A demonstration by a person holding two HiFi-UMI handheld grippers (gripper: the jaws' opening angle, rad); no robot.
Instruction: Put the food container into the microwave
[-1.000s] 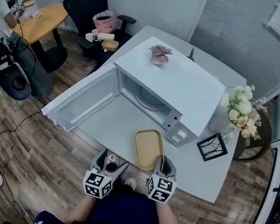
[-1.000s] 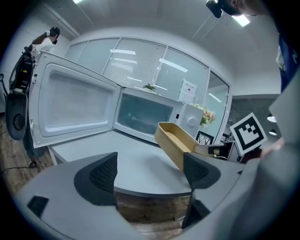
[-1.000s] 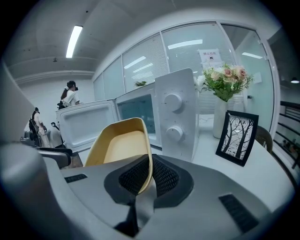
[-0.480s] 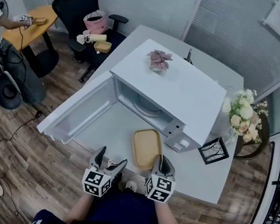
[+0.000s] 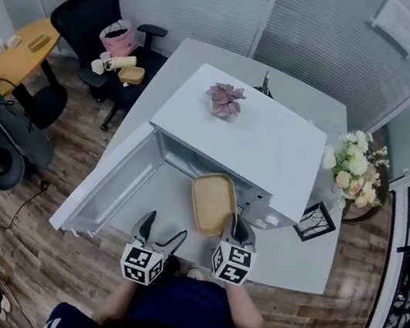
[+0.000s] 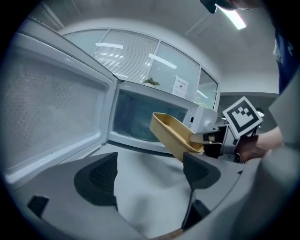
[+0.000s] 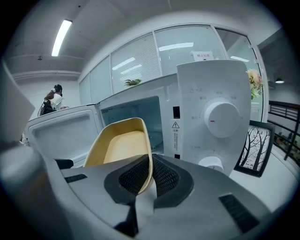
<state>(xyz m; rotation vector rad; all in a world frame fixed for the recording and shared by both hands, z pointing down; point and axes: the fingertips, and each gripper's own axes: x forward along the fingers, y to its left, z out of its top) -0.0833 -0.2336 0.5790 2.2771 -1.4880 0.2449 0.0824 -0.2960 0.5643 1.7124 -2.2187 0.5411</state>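
Your right gripper (image 5: 235, 223) has its jaws nearly together, pinched on the near wall of the food container (image 5: 212, 202): one pad inside the rim, the other outside (the right gripper view shows the thin yellow wall squeezed between them). The container is a shallow, tan, open tray with nothing in it. You hold it clear of the table (image 5: 291, 253), tilted, in front of the microwave (image 5: 248, 139). In the head view its far end sits right at the mouth of the open cavity, just left of the control panel with its two knobs.

Your left gripper (image 5: 163, 230) hangs beside the right one with its jaws spread wide and only bare tabletop between them. It touches neither the container nor the oven.

The microwave door (image 5: 111, 186) is swung fully open to your left, its inner face turned toward you. A small pink-leaved plant (image 5: 227, 99) stands on top of the microwave. A bunch of flowers (image 5: 354, 166) and a framed picture (image 5: 315, 220) stand on the table to its right.
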